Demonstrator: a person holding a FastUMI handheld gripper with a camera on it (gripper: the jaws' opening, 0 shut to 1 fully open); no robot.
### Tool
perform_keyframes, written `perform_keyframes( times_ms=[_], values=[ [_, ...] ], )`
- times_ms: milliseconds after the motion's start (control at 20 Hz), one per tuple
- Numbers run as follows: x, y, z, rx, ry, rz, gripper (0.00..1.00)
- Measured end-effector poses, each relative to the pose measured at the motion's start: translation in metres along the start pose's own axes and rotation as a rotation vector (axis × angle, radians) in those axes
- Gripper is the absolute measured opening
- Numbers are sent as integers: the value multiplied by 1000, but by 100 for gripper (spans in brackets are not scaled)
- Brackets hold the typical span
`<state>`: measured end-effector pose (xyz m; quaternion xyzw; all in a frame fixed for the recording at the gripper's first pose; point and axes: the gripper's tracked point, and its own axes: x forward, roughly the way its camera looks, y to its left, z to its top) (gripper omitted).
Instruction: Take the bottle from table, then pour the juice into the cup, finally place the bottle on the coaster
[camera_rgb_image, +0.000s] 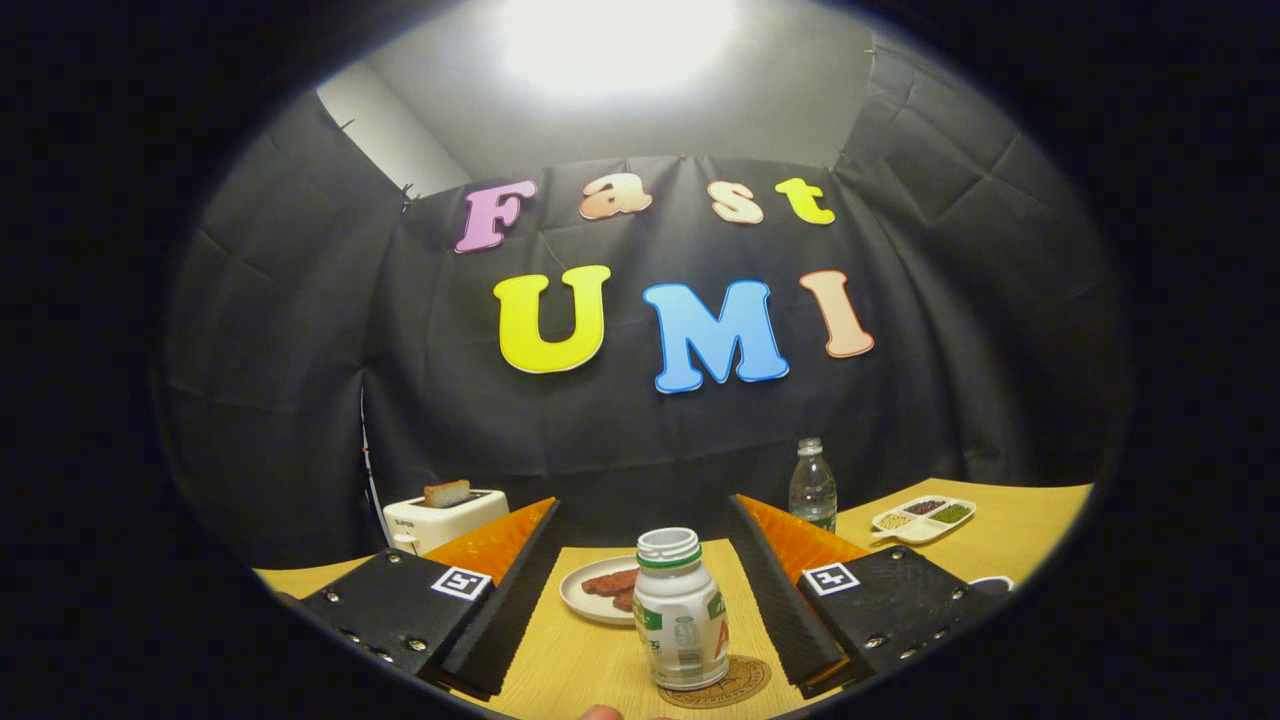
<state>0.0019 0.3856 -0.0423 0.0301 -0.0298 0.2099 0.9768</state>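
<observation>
A small white bottle with a green neck ring and no cap stands upright on a round brown coaster on the wooden table. It sits between my gripper's two fingers, near their base. The gripper is open: the black pads stand well apart, with a gap on each side of the bottle. A white rim, perhaps the cup, peeks out just beyond the right finger's outer side; most of it is hidden.
A white plate with brown food lies just beyond the bottle. Farther off stand a white toaster holding a slice of bread, a clear water bottle and a divided dish of beans.
</observation>
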Motion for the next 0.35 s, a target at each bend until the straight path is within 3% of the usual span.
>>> perform_keyframes(
  times_ms=[350],
  values=[
    [-30, -25, 52, -10, -76, -38, 97]
  ],
)
